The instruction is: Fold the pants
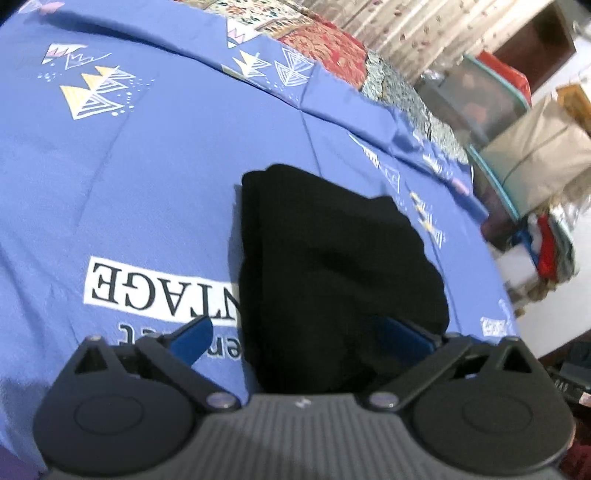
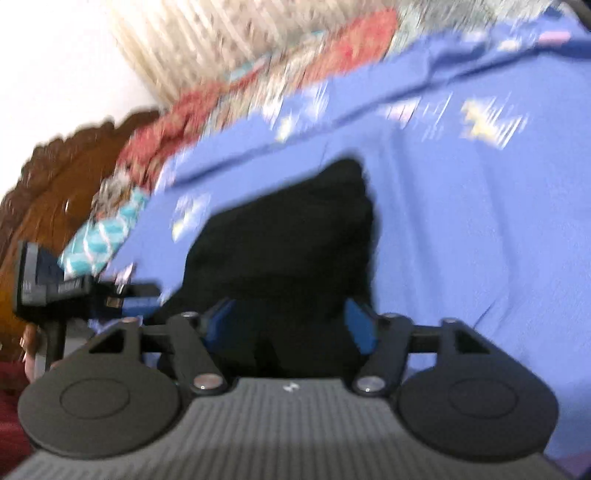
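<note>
Two views, unequal in sharpness: left wrist view crisp, right wrist view smeared with motion blur. Only from the left: storage boxes (image 1: 491, 99) and a tan fabric bin (image 1: 539, 155) stacked beyond the far right edge of the bed (image 1: 155, 177), plus a white "VINTAGE" print (image 1: 155, 286) on the blue bedsheet (image 1: 184, 155). Only from the right: carved wooden headboard (image 2: 62, 177) at the bed's far left corner, and the left gripper (image 2: 88, 291) seen side-on near the left edge, touching or just beside the fabric; cannot tell which.

Black pants (image 1: 332, 258), folded into a compact bundle, lying on the sheet toward the near edge of the bed, partly covering the print. Patchwork quilt (image 1: 325, 48) along the far edge, curtain (image 1: 424, 26) behind it.

Left gripper (image 1: 295, 339) spread wide, blue pads either side of the bundle's near end, nothing clamped; right-hand pad against or under the cloth, left-hand pad over bare sheet. Right gripper (image 2: 291, 325) likewise well apart, straddling the near end of the pants (image 2: 295, 240), no firm pinch visible through the blur.
</note>
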`<state>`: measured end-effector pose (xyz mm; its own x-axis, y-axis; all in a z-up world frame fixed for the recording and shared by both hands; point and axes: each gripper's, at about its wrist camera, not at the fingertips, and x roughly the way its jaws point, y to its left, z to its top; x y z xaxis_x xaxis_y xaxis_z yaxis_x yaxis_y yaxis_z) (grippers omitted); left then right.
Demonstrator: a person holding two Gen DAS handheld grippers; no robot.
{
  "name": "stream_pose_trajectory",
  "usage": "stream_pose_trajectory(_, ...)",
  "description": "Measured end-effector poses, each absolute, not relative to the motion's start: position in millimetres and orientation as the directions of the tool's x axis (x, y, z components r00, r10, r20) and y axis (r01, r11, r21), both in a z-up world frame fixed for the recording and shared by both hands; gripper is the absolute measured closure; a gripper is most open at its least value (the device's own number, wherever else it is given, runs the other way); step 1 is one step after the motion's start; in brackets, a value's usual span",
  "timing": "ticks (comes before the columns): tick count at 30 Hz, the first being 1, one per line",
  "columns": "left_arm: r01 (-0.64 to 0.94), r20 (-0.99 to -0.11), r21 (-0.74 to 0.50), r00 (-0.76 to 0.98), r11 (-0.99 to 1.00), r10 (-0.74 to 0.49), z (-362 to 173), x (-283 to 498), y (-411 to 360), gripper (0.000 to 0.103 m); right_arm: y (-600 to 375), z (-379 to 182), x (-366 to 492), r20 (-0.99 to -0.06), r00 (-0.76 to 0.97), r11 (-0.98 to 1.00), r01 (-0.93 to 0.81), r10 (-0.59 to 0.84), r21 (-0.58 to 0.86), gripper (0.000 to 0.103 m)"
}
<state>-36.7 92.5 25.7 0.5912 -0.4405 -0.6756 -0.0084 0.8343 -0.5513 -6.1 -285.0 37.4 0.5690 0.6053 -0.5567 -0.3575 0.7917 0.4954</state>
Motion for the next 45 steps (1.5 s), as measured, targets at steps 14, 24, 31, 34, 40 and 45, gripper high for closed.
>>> stream_pose_trajectory(14, -0.063, -0.686, -0.628, 0.516, 0.776, -0.513, -15, 8, 71, 0.034, -273, -22, 86, -0.536, 0.446, 0.674, -0.247, 0.717, 0.696, 0.014)
stream_pose_trajectory(24, 0.132, -0.556, -0.546, 0.682, 0.828, -0.475, 89, 43, 82, 0.065, -229, 80, 103, -0.449, 0.508, 0.673, -0.467, 0.735, 0.573, 0.058)
stream_pose_trajectory(31, 0.137, -0.506, -0.403, 0.79, 0.905, -0.345, 125, 119, 103, 0.06, -190, 107, 173, -0.307, 0.634, 0.696, -0.562, 0.709, 0.446, 0.058)
stream_pose_trajectory(34, 0.056, -0.605, -0.351, 0.748, 0.935, -0.272, 89, 159, 100, 0.06, -173, 73, 208, -0.372, 0.646, 0.741, -0.516, 0.666, 0.43, 0.058)
stream_pose_trajectory(40, -0.091, -0.755, -0.175, 0.651, 0.98, -0.075, 5, 180, 81, 0.034, -170, -14, 247, -0.606, 0.613, 0.858, -0.292, 0.507, 0.422, 0.039)
stream_pose_trajectory(45, -0.112, -0.742, -0.239, 0.661, 0.965, -0.107, 21, 154, 85, 0.034, -196, 6, 240, -0.601, 0.6, 0.84, -0.265, 0.528, 0.474, 0.038)
